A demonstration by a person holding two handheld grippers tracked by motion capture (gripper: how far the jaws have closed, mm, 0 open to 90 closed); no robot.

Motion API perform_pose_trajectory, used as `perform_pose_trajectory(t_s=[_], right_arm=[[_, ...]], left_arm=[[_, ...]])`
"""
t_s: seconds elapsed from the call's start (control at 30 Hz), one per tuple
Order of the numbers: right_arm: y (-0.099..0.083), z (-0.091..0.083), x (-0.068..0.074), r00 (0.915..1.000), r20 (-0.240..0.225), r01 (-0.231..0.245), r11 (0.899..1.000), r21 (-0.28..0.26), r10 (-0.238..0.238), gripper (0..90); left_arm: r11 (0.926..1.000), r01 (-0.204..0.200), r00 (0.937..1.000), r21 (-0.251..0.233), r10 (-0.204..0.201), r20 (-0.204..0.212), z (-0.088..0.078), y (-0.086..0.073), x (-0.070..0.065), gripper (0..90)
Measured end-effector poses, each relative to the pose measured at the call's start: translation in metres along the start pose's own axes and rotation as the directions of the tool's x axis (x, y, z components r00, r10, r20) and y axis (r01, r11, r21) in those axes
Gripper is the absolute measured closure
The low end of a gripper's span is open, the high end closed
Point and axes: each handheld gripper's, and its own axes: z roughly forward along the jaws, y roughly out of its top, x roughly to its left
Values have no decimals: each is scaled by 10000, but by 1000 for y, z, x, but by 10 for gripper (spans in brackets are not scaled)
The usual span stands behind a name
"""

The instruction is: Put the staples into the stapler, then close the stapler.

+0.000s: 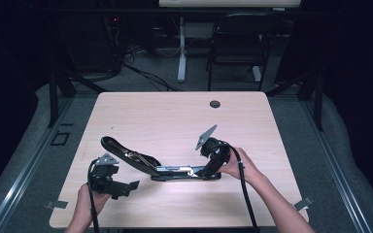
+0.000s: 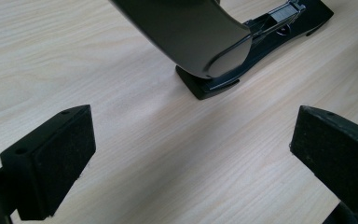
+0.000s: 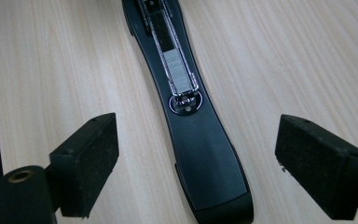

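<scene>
1. A dark room with a chair (image 1: 237, 41) and a desk leg at the top of the high view; the pale wood worktop (image 1: 175, 116) fills the middle of the frame.
2. A black stapler (image 1: 160, 167) lies in the lower centre of the worktop, swung open: its lid (image 1: 121, 151) tilts up to the left and its base lies flat to the right.
3. In the right gripper view the staple channel (image 3: 175, 70) at upper centre is exposed, with a strip of staples in it. So opening looks done; closing the lid seems left.
4. The right gripper (image 1: 209, 167) hovers at the base's right end, its pads spread wide either side of the base and apart from it, gripping nothing.
5. The left gripper (image 1: 126, 188), at lower left, also stands wide and empty, near the lid.
</scene>
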Motion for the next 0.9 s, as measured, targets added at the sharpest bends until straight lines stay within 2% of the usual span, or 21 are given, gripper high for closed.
perform_pose_trajectory(t_s=[0.1,0.2,0.37,0.5,0.7,0.77,0.87,0.9], right_arm=[[-1,-3,0,9997,135,-205,9996,-181,207,115],[-2,-5,0,9993,66,-378,9986,-373,381,80],[-3,-6,-2,9977,247,-621,9969,-477,633,73],[-4,-7,-2,9975,293,-634,9968,-489,649,75],[-5,-7,-2,9969,284,-723,9962,-481,737,87],[-5,-8,-2,9968,374,-685,9965,-476,704,94],[-5,-7,-1,9968,441,-656,9971,-398,674,112],[-4,-8,0,9969,391,-665,9972,-353,678,115]], left_arm=[[9999,68,10000,-100,-68,-9,0,1,2,1],[9998,132,9999,-132,-132,26,-1,1,3,1],[9997,212,9998,-106,-212,58,-2,1,4,1],[9991,392,9992,-153,-390,88,-1,3,5,1],[9991,431,9990,-50,-430,93,-1,2,7,1],[9979,463,9981,451,-443,-437,-1,3,8,3],[9953,674,9962,700,-633,-595,0,1,12,3],[9950,790,9950,619,-749,-665,1,1,13,3]])
